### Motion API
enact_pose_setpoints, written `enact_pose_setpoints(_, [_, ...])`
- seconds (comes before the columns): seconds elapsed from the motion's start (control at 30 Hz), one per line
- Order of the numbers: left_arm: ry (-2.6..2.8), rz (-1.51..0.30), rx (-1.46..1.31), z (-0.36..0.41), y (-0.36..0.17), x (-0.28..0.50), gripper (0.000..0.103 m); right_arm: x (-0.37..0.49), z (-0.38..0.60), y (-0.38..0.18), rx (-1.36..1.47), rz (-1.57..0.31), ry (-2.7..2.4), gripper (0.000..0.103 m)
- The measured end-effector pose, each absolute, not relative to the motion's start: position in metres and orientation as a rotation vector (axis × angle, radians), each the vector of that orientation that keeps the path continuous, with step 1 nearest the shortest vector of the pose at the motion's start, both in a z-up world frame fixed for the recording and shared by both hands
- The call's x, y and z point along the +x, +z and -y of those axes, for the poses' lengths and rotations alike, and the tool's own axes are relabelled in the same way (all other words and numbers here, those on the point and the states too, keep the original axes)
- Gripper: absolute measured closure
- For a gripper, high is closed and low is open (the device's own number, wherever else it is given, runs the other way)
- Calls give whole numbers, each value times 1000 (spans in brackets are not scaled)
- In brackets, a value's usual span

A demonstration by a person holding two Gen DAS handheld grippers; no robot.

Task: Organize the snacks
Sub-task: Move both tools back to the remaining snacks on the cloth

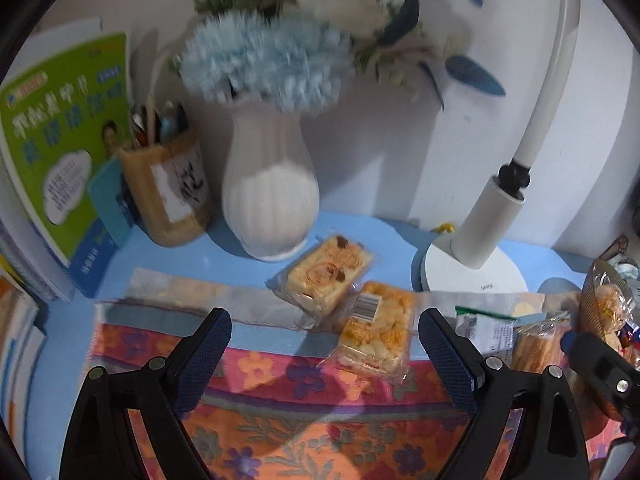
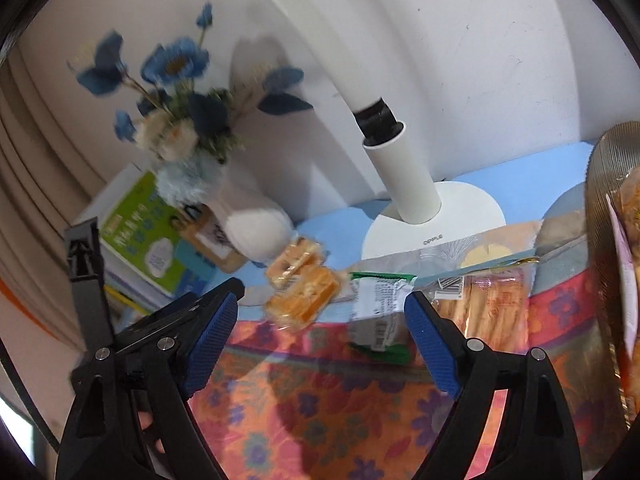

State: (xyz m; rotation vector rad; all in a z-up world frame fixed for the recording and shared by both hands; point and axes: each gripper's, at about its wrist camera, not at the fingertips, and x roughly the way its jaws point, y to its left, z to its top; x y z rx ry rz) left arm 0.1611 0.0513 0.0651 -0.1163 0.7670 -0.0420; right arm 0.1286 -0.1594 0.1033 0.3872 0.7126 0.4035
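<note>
Left gripper (image 1: 325, 344) hovering with fingers spread wide and nothing between the pads, pointing down over the floral cloth (image 1: 304, 412) covering the blue tabletop (image 1: 224, 252). Just ahead of the right-hand finger (image 1: 444, 354), lying on the cloth's far edge: a clear-wrapped cake with barcode (image 1: 376, 326), overlapping a second wrapped cake with brown swirl (image 1: 330, 274) sitting further ahead, between the fingertips' line and the white vase (image 1: 270, 200). Standing beyond the left-hand finger (image 1: 206, 350): a pen holder (image 1: 168, 196) and a green book (image 1: 60, 132). Rising ahead and to the right of the fingers: the white lamp base (image 1: 472, 274). Showing at the far right: a green-and-white packet (image 1: 486, 326), a bag of long biscuits (image 1: 536, 346) and a brown basket (image 1: 600, 292) filled with snacks.

Right gripper (image 2: 322, 308) also hanging with fingers parted and empty. Lying between its fingertips, close to the right-hand pad (image 2: 430, 344): the green-and-white packet, resting on the cloth. Lying just behind that finger: the biscuit bag. Sitting ahead, nearer the left-hand finger (image 2: 210, 346): the two cakes. Poking in left of the fingers: the left gripper's black frame. Edging the far right: the basket rim.
</note>
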Motion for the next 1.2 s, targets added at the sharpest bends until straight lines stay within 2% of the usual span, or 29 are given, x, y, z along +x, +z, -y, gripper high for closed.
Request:
enact_pose_setpoints(0.13, [-93, -788, -112, -42, 46, 171, 10, 128, 157, 95, 346, -683, 333, 17])
enact_pose_setpoints(0.23, [-145, -797, -116, -32, 35, 177, 10, 107, 171, 92, 371, -591, 242, 17])
enact_pose_setpoints(0.4, [-160, -814, -99, -16, 8, 183, 10, 108, 180, 65, 344, -608, 174, 16])
enact_pose_setpoints(0.5, [-131, -851, -38, -5, -5, 188, 7, 113, 191, 47, 383, -643, 117, 0])
enact_pose_setpoints(0.53, [-134, -850, -19, -1, -6, 188, 0, 118, 197, 43, 423, -662, 122, 0])
enact_pose_setpoints(0.67, [-132, -864, 14, 8, -9, 189, 0, 122, 217, 32, 568, -658, 149, 0])
enact_pose_setpoints(1.2, [-133, -868, 12, 7, -6, 190, 0, 124, 204, 33, 508, -678, 119, 0])
